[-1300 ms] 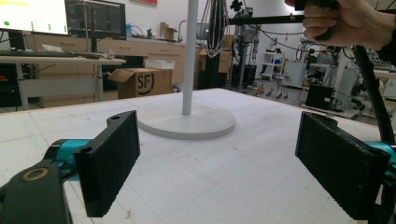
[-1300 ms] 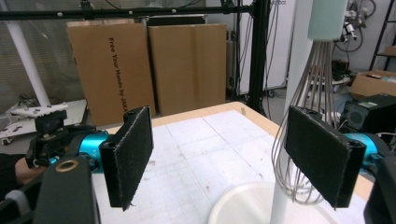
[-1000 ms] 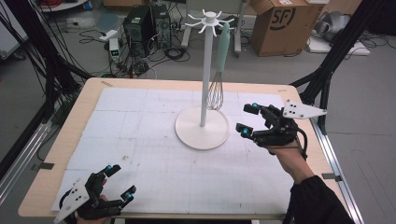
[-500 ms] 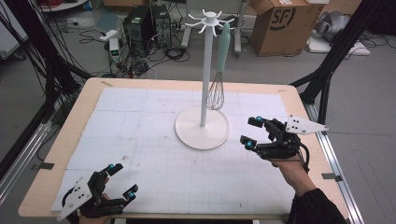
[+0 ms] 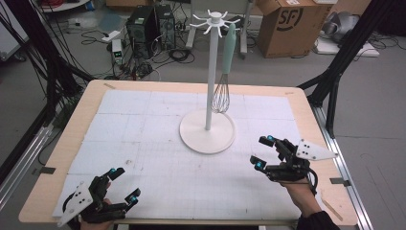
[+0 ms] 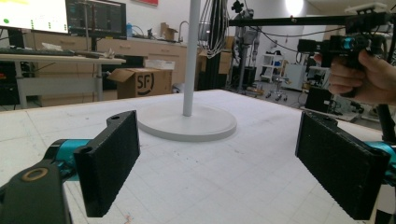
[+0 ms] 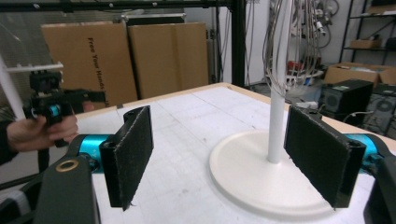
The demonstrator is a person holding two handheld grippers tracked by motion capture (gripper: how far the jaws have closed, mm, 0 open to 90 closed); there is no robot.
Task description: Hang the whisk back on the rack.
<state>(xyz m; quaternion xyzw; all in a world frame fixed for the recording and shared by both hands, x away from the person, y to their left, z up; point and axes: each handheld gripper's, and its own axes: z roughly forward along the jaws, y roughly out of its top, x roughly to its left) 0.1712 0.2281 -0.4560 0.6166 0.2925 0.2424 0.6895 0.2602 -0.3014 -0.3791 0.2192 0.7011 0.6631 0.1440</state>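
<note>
The right gripper (image 5: 265, 152) hovers low over the white mat (image 5: 143, 139) with its jaws spread wide and nothing between or against the pads; in the right gripper view the round base of the white stand (image 7: 261, 172) lies just ahead of it, the pole rising between the two jaws farther off. The whisk (image 5: 221, 91) hangs from the stand's top hooks, its green handle up and wire head down beside the pole, above and beyond the right gripper's tips and clear of them. The left gripper (image 5: 125, 184) sits at the near left corner of the mat, jaws likewise wide apart and empty, pointing toward the stand (image 5: 208, 129), which is well ahead of it; the left gripper view shows bare mat in between and the person's other hand (image 6: 362, 77) off to the far right. Between the two grippers the mat is open. Just to the outer side of the right gripper runs the table (image 5: 330, 191) edge, and the near edge lies right behind the left gripper.
</note>
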